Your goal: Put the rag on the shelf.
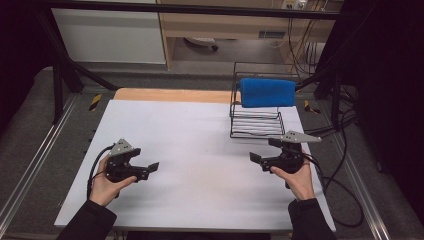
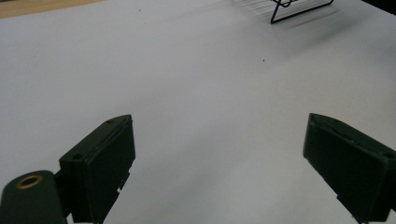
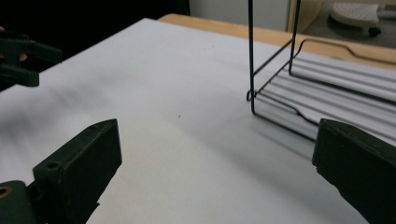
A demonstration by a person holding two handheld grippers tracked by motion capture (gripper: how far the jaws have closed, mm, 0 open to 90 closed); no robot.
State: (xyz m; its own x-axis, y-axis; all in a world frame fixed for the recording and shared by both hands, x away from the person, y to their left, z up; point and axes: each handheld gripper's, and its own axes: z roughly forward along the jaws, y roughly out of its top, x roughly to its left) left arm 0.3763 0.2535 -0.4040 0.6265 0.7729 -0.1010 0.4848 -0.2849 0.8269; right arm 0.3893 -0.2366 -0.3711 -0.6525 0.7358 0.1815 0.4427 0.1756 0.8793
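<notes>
High view: white table (image 1: pixel 200 145) with a black wire rack (image 1: pixel 256 122) at its far right; blue towel (image 1: pixel 267 92) draped over the rack's top rail.
Left tongs (image 1: pixel 150 169): held in the left hand (image 1: pixel 106 185) over the near left of the table, pointing toward the middle; jaws spread wide, nothing between them.
Right tongs (image 1: pixel 257 159): held in the right hand (image 1: pixel 300 180) over the near right of the table, just in front of the rack, pointing toward the middle; jaws spread wide, nothing between them.
Towel: hanging on the rack, well apart from both tongs, touched by neither.
Left gripper view: both black jaws far apart over bare white table (image 2: pixel 187 84); a corner of the rack (image 2: pixel 299 11) at the top edge.
Right gripper view: jaws far apart over the table (image 3: pixel 163 93); rack (image 3: pixel 280 88) close ahead to the right, its wire floor resting on the table; left tongs (image 3: pixel 23 60) at the far left edge.
</notes>
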